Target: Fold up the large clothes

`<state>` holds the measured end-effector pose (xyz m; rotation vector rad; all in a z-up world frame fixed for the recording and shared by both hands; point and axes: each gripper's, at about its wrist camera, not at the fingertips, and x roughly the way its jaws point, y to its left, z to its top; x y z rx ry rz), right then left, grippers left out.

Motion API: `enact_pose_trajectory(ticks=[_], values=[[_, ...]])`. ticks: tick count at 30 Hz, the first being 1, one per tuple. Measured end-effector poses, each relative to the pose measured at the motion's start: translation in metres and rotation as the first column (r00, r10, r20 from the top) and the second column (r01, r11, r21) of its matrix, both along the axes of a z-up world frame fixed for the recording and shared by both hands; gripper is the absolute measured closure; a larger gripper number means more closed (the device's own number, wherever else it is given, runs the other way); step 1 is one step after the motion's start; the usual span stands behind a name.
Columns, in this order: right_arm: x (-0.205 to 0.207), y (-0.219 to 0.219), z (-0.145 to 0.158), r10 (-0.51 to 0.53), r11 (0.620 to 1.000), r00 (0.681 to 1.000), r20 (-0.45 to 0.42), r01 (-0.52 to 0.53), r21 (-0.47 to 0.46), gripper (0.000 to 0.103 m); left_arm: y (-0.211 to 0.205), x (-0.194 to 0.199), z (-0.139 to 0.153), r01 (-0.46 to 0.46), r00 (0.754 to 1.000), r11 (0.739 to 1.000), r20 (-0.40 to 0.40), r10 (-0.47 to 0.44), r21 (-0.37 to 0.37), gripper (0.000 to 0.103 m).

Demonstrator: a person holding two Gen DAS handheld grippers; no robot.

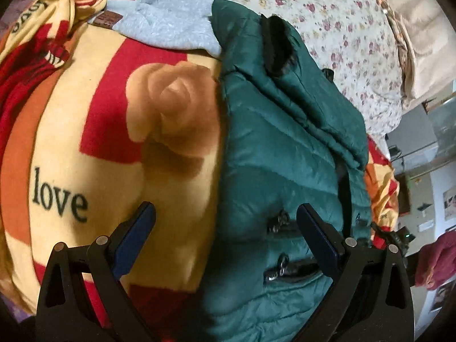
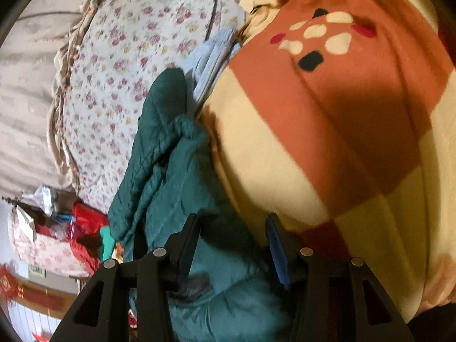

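A dark green puffer jacket (image 1: 279,148) lies folded on a blanket printed with blocks, a rose and the word "love" (image 1: 94,148). Its zip pulls (image 1: 280,268) face up near my left gripper (image 1: 226,222). That gripper is open wide just above the jacket's left edge, one blue pad over the blanket and one over the jacket. In the right wrist view the jacket (image 2: 171,165) runs along the blanket (image 2: 327,142). My right gripper (image 2: 232,228) stands partly open over it, with puffy green fabric under and between its fingers; I see no pad pressing on it.
A grey sweater (image 1: 171,20) lies beyond the jacket, and a pale blue garment (image 2: 211,57) in the right view. A floral sheet (image 1: 336,34) covers the far bed. A maroon sleeve (image 1: 436,259) shows at the right edge. Cluttered bags (image 2: 57,228) stand beside the bed.
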<state>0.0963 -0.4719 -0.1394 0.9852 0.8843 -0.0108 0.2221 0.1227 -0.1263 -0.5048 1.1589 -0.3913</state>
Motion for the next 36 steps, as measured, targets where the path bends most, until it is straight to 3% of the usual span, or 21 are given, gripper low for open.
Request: enact_pose_trajectory(ticks=[6, 12, 14, 17, 22, 28, 30, 36], values=[[0.024, 0.010, -0.007, 0.111, 0.993, 0.994, -0.020, -0.110, 0.037, 0.056, -0.003, -0.006, -0.005, 0.072, 0.995, 0.981, -0.051, -0.082, -0.177, 0.003], [0.008, 0.023, -0.006, 0.195, 0.981, 0.980, -0.043, -0.194, 0.023, 0.056, -0.007, -0.046, 0.001, 0.118, 0.992, 0.982, -0.024, -0.123, -0.149, 0.003], [0.000, 0.021, -0.008, 0.202, 0.978, 0.979, -0.039, -0.199, 0.063, 0.056, -0.005, -0.060, 0.002, 0.134, 0.990, 0.973, -0.024, -0.141, -0.190, 0.004], [-0.014, 0.020, -0.015, 0.226, 0.960, 0.973, -0.038, -0.216, 0.177, 0.056, -0.001, -0.076, -0.002, 0.143, 0.987, 0.956, -0.028, -0.155, -0.256, 0.012], [-0.035, 0.026, -0.019, 0.263, 0.938, 0.964, -0.043, -0.245, 0.246, 0.056, 0.007, -0.093, -0.006, 0.114, 0.991, 0.959, -0.034, -0.127, -0.260, 0.019], [-0.050, 0.047, -0.027, 0.345, 0.930, 0.930, -0.124, -0.321, 0.182, 0.055, 0.016, -0.102, -0.012, 0.057, 0.996, 0.955, -0.051, -0.075, -0.290, 0.019], [-0.053, 0.054, -0.025, 0.367, 0.925, 0.920, -0.134, -0.347, 0.154, 0.051, 0.019, -0.107, -0.015, 0.043, 0.996, 0.955, -0.061, -0.064, -0.293, 0.019], [-0.054, 0.081, -0.025, 0.440, 0.896, 0.874, -0.204, -0.442, 0.042, 0.045, 0.008, -0.119, -0.011, 0.087, 0.995, 0.972, -0.029, -0.096, -0.217, 0.018]])
